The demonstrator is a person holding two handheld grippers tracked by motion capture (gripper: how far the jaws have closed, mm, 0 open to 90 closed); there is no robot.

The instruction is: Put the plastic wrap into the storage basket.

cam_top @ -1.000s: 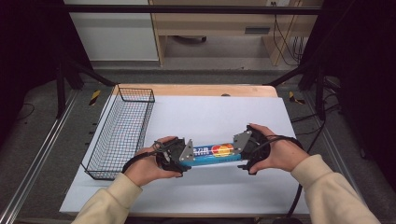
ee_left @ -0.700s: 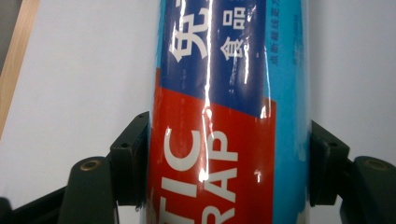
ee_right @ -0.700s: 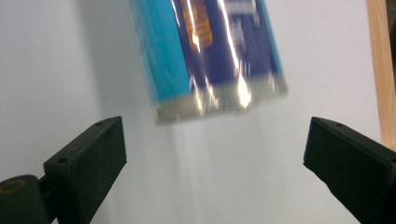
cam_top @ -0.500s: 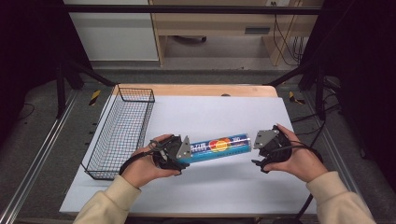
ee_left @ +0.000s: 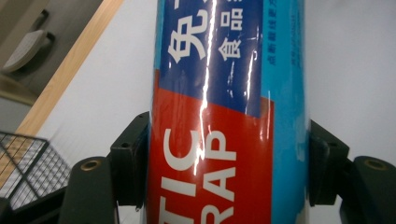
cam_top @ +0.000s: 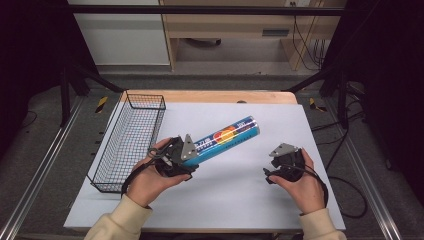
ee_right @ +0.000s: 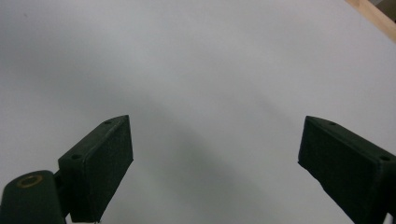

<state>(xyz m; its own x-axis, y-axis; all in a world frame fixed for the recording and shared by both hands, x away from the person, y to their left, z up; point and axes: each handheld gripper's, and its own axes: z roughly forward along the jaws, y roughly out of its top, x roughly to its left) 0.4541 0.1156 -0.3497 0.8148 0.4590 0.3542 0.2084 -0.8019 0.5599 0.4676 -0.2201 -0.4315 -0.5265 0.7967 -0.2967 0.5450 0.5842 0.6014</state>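
Note:
A long blue tube of plastic wrap with a red and orange label slants up to the right above the white table. My left gripper is shut on its lower end. In the left gripper view both black pads press the sides of the tube. My right gripper sits apart, low over the table at the right, well clear of the tube. Its jaws stand wide and have just been closing a little, with nothing but bare white surface between them.
A black wire basket stands along the left side of the white table sheet; its mesh also shows in the left gripper view. A wooden edge runs along the back. Cables trail from both grippers.
The right gripper let go of the tube's right end and moved away to the right and down. The left gripper lifted the tube, whose free end now tilts up and away.

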